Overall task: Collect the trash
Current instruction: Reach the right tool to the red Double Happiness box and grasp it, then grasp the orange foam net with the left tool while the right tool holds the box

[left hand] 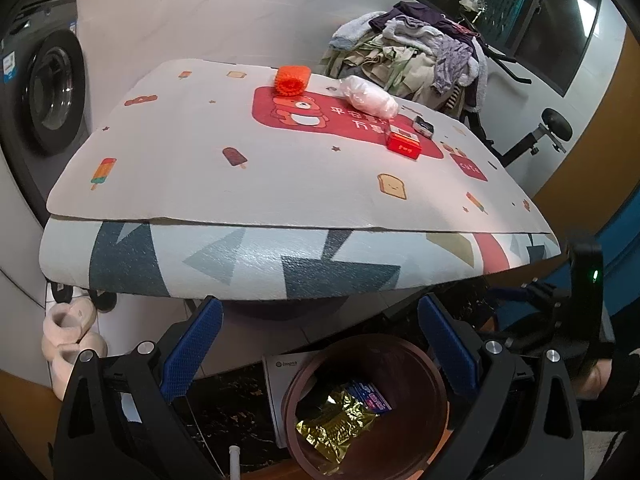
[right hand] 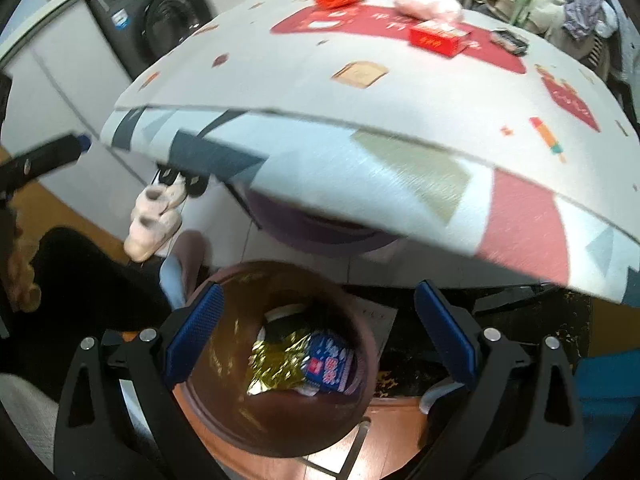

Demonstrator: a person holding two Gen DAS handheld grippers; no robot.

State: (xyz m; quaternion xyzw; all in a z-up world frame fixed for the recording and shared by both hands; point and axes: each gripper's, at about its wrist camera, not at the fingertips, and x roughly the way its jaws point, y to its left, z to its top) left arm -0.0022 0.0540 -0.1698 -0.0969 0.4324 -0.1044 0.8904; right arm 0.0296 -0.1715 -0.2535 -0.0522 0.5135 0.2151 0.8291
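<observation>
1. Left gripper [left hand: 320, 344]: fingers spread, nothing between them, above the brown bin [left hand: 436, 376] on the floor below the table's near edge.
2. Right gripper [right hand: 318, 334]: also spread, empty, over the same bin.
3. In the bin: gold foil wrapper [right hand: 276, 364] & blue packet [right hand: 330, 362], touching.
4. On the table mat [left hand: 280, 176], toward far edge: orange roll [left hand: 292, 79], white plastic bag [left hand: 368, 96], red box [left hand: 403, 143], small dark item [left hand: 423, 126] just beside the box.
</observation>
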